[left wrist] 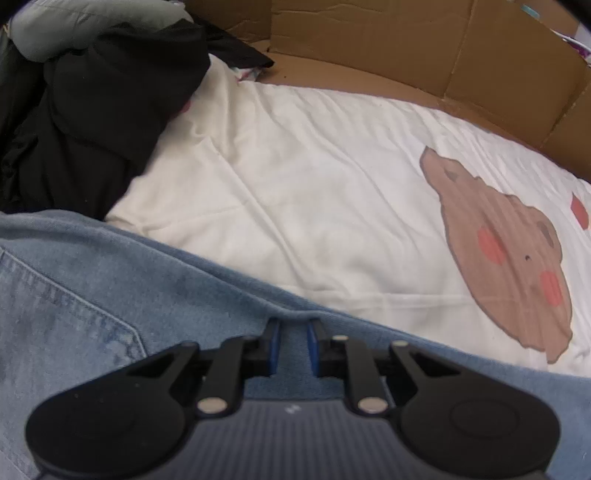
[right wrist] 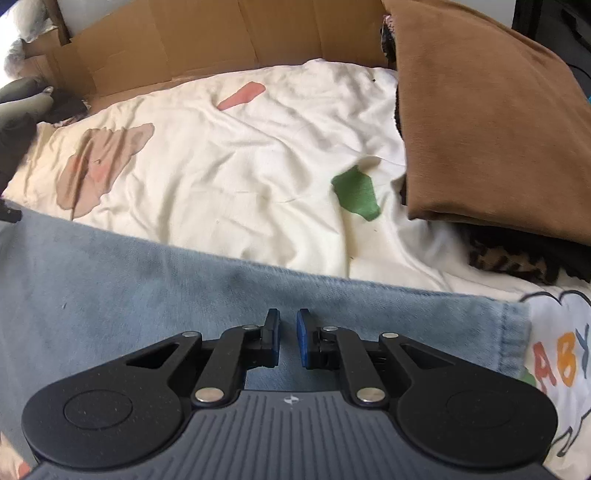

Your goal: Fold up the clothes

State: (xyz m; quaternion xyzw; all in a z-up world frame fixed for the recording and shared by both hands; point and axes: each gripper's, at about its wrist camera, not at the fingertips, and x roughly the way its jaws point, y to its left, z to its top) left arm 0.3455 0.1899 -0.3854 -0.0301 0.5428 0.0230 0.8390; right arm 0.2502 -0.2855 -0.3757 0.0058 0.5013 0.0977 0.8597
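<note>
Light blue jeans (left wrist: pixel 110 280) lie across the near part of a white printed sheet (left wrist: pixel 295 184). My left gripper (left wrist: pixel 293 325) sits at the jeans' far edge, near a back pocket (left wrist: pixel 74 314). Its blue pads pinch a puckered ridge of denim. In the right wrist view the same jeans (right wrist: pixel 147 277) run to a leg hem (right wrist: pixel 513 339) at the right. My right gripper (right wrist: pixel 288 319) hovers over the flat denim short of its far edge. A narrow gap shows between its pads and the cloth below looks flat, not pinched.
A heap of black clothes (left wrist: pixel 92 110) and grey fabric (left wrist: pixel 74 22) lies at the left. A folded brown garment (right wrist: pixel 480 129) rests on a leopard-print item (right wrist: pixel 509 258) at the right. Cardboard walls (left wrist: pixel 369 37) close off the far side of the sheet.
</note>
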